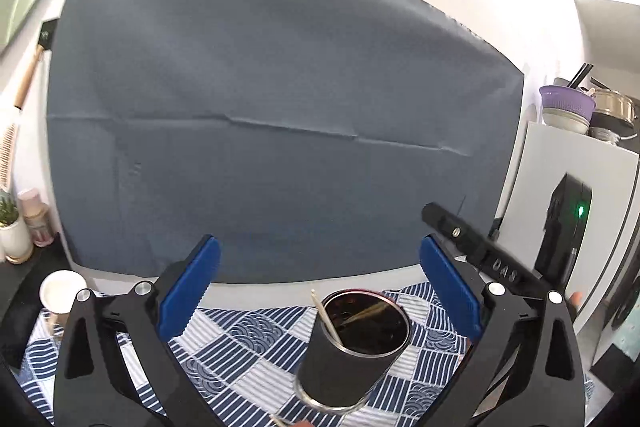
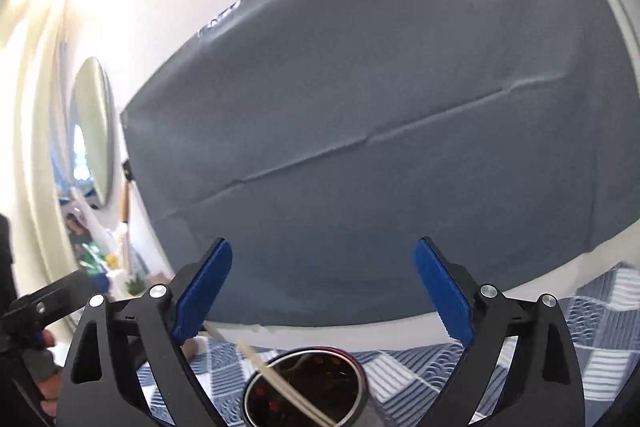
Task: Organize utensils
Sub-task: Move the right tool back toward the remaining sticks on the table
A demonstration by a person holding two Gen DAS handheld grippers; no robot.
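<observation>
- Chopsticks [image 1: 326,317] stand tilted inside a dark cup [image 1: 352,351], with their pale tips poking up over the left side of its rim.
- That cup has a black band around it and a shiny metal rim and bottom.
- It stands on a tablecloth [image 1: 240,347] with blue and white checks and stripes, near the back edge of the table.
- From the right wrist view you look down into the cup [image 2: 308,387], and the chopsticks [image 2: 276,379] lean across its mouth from the upper left.
- Left gripper [image 1: 320,291] has its blue pads [image 1: 192,291] wide apart, and nothing is between them.
- The cup sits low between the two left fingers and touches neither one.
- Right gripper [image 2: 324,295] has its blue pads [image 2: 204,291] wide apart too, and it holds nothing.
- It hangs above the cup, which is partly cut off by the bottom edge of the view.
- A big gray cloth [image 1: 260,107] hangs on the white wall behind the table.
- A small white cup [image 1: 60,293] stands at the far left edge of the table.
- A little potted plant [image 1: 12,227] sits past the left edge, by some pink bottles [image 1: 34,219].
- A purple bowl [image 1: 566,105] and a metal pot [image 1: 614,109] sit on a white cabinet [image 1: 560,167] to the right.
- A round mirror [image 2: 94,131] hangs on the wall to the left.
</observation>
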